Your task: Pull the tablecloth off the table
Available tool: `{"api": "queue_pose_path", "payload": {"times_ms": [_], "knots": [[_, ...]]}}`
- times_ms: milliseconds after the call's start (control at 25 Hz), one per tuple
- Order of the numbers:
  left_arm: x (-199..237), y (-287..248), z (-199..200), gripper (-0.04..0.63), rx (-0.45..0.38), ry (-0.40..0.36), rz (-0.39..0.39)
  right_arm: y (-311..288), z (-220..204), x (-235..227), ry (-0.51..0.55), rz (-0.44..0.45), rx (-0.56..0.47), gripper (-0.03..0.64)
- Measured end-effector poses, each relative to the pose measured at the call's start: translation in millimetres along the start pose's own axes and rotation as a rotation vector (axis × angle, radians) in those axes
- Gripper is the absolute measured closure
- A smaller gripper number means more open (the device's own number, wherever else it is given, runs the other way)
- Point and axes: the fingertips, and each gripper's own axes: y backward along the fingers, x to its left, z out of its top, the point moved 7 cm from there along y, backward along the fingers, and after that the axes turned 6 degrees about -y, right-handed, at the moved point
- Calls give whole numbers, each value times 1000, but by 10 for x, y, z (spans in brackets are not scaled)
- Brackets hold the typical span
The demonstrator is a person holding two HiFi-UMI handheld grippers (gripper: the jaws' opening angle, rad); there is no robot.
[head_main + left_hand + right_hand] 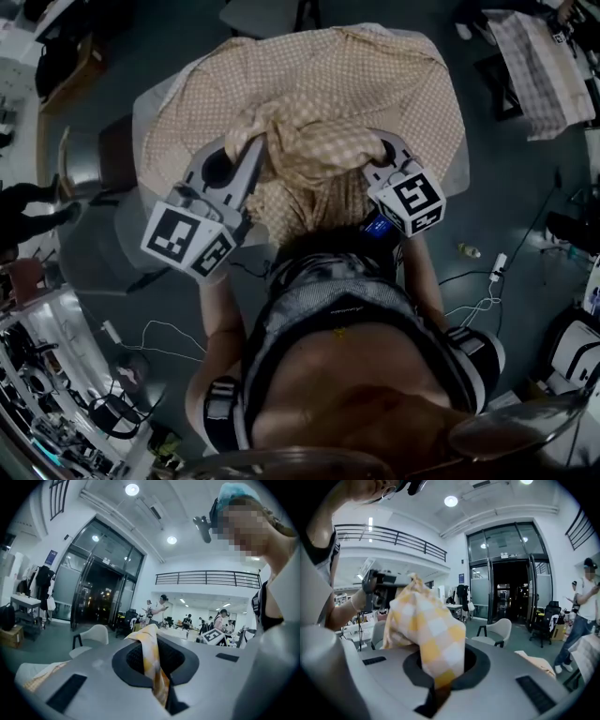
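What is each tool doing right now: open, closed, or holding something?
Left tool: closed, holding a fold of the tablecloth.
Right tool: closed, holding the tablecloth too.

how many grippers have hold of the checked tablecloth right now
2. The left gripper is shut on a bunched fold of the tablecloth near the person, on the left. The right gripper is shut on another fold just to its right. No other gripper is in view.

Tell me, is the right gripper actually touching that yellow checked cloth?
Touching. The right gripper view shows the right gripper shut on a fold of the tablecloth, which bunches up out of its jaws.
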Motion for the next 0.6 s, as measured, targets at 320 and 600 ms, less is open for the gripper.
{"api": "queue_pose_path", "payload": {"times_ms": [320, 600], "knots": [[-124, -238, -682, 576, 187, -21, -16, -96, 469, -21, -7, 36, -114, 552], [-300, -419, -1117, 266, 242, -42, -112, -166, 843, 51, 10, 96, -214, 552]]}}
